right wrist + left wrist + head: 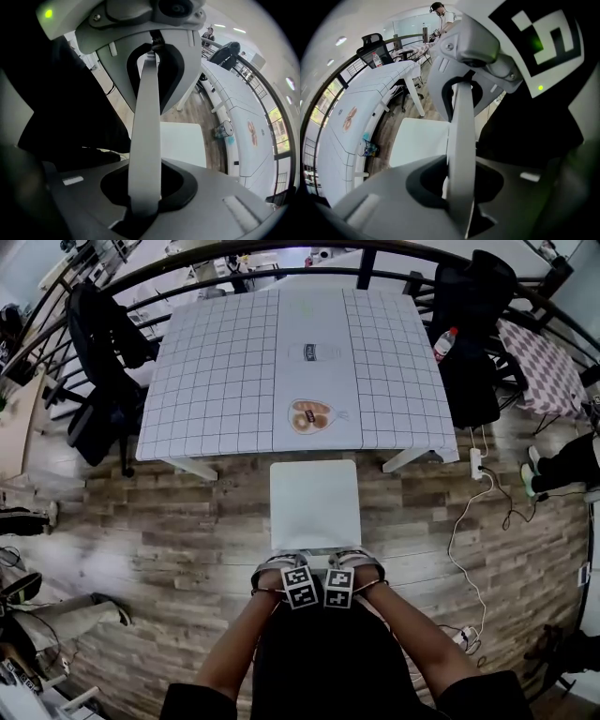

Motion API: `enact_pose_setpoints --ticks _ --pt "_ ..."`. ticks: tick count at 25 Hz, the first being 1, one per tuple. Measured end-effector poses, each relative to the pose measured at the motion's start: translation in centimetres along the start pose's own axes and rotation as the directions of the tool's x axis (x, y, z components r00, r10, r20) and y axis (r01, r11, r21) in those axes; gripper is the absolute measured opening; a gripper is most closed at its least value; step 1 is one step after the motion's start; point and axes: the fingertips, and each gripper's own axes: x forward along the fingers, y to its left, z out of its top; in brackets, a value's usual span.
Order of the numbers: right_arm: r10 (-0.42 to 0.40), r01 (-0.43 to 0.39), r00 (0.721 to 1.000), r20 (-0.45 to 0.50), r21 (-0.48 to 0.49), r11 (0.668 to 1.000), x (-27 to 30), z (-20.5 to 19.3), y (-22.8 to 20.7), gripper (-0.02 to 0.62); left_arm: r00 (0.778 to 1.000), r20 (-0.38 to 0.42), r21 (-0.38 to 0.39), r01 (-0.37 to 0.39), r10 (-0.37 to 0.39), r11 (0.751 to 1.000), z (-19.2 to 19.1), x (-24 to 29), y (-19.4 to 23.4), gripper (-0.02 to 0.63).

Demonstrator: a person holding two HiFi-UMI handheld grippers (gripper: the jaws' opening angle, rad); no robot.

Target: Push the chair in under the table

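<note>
A white chair [315, 502] stands on the wood floor just in front of the table [216, 381], which has a grid-pattern cloth; the seat's front edge is close to the table's near edge. Both grippers sit side by side on the top of the chair's backrest. My left gripper [286, 564] is shut on the backrest [461, 136], which runs as a pale slat between its jaws. My right gripper [352, 562] grips the same backrest [146, 117]. The seat [417, 140] [183, 140] shows beyond the jaws in both gripper views.
On the table lie a bagged snack [309, 416] and a small label or tin [322, 352]. Black office chairs stand at the table's left [103, 362] and right [473, 334]. A power strip with a white cable [475, 462] lies on the floor at the right. A person's legs [562, 465] show at the right edge.
</note>
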Motion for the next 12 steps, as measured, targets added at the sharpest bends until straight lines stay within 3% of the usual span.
enact_pose_setpoints --ticks 12 --pt "-0.011 0.011 1.0 -0.008 0.028 1.0 0.8 0.0 -5.3 0.075 1.0 0.012 0.046 0.022 -0.023 0.999 0.1 0.3 5.5 0.092"
